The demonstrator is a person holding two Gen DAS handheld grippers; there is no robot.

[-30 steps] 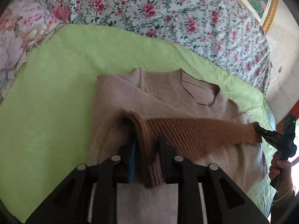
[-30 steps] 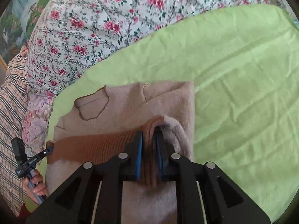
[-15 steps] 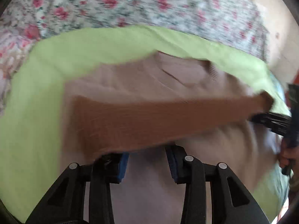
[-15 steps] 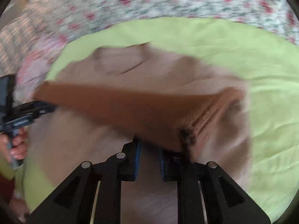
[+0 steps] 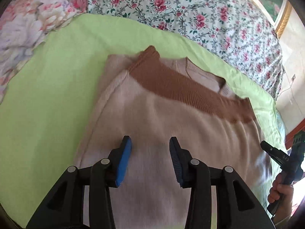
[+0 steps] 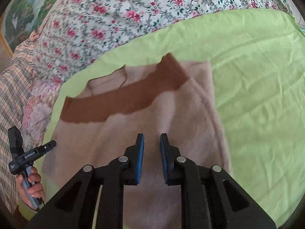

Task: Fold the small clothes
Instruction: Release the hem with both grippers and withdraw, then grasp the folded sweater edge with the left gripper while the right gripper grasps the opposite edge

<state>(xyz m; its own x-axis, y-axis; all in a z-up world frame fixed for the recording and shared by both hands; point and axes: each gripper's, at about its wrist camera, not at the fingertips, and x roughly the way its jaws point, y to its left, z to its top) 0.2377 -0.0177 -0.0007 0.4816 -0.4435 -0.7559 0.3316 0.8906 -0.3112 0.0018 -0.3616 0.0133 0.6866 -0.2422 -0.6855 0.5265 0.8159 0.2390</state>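
Note:
A beige knit sweater [image 5: 171, 129] lies folded in half on a green sheet [image 5: 57, 76], its brown ribbed hem [image 5: 181, 87] laid across the neckline at the far end. It also shows in the right wrist view [image 6: 152, 118], with the brown hem [image 6: 124, 99] across the top. My left gripper [image 5: 150, 147] is open and empty, just above the folded body. My right gripper [image 6: 152, 143] is open by a narrow gap and empty, above the same fold. Each gripper shows in the other's view, the right one [image 5: 274, 152] at the right edge and the left one [image 6: 38, 148] at the left edge.
A floral quilt [image 5: 190, 9] covers the bed beyond the green sheet [image 6: 257, 66]. A pale flowered pillow [image 5: 28, 19] lies at the far left. A plaid cloth [image 6: 11, 99] lies at the left in the right wrist view. A gold picture frame [image 5: 284, 19] hangs at the far right.
Both grippers carried the brown hem forward over the sweater, laid it at the neckline, let go and opened. The sweater is now folded in half.

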